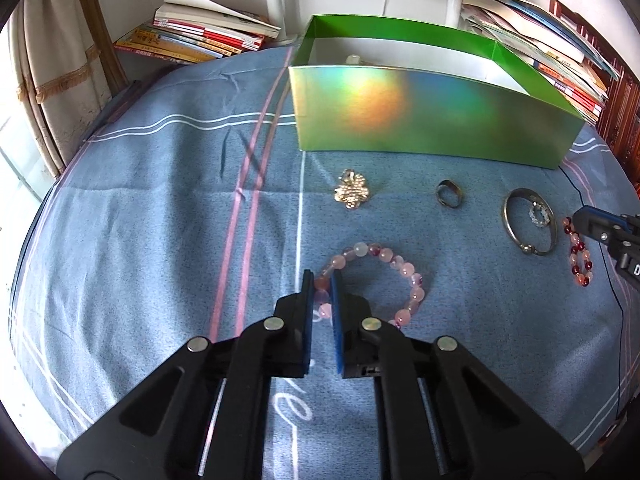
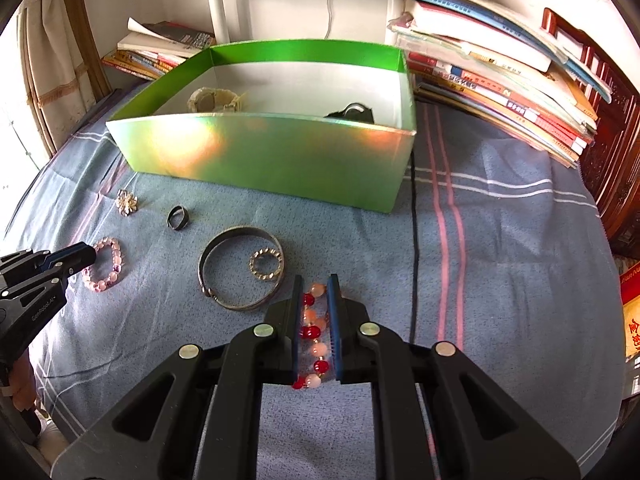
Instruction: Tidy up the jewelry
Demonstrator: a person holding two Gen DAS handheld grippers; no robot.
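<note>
Nearest the lens in the right wrist view, the right tool (image 2: 314, 280) is clamped on the red-and-peach bead bracelet (image 2: 314, 334), which is squeezed into a long narrow loop whose long axis runs along the fingers, away from the camera. Both tools are pitched steeply down toward the blue striped cloth (image 2: 500, 248) covering the counter. In the left wrist view the left tool (image 1: 322, 274) is closed on the near-left arc of the pink bead bracelet (image 1: 384, 276); the rest of that ring lies flat and round on the cloth, spreading to the right of the pads.

Five loose pieces are counted beside the two held bracelets' row — or rather, four besides them: one sparkly flower brooch (image 1: 353, 194), one dark ring (image 1: 449, 194), one silver bangle (image 1: 529, 222) and one small beaded ring (image 1: 538, 216) lying inside the bangle. The bangle lies flat, with its clasp toward the cameras. All are spread just in front of the green box (image 1: 420, 112), whose long side faces the tools and whose open top is turned up. Inside the box two items are seen: one pale woven cuff (image 2: 214, 99) at the left and one dark piece (image 2: 352, 114) at the right, too shadowed to identify. Two stacks of books are seen behind the box, one at the left (image 1: 192, 36) and one at the right (image 2: 508, 76).
</note>
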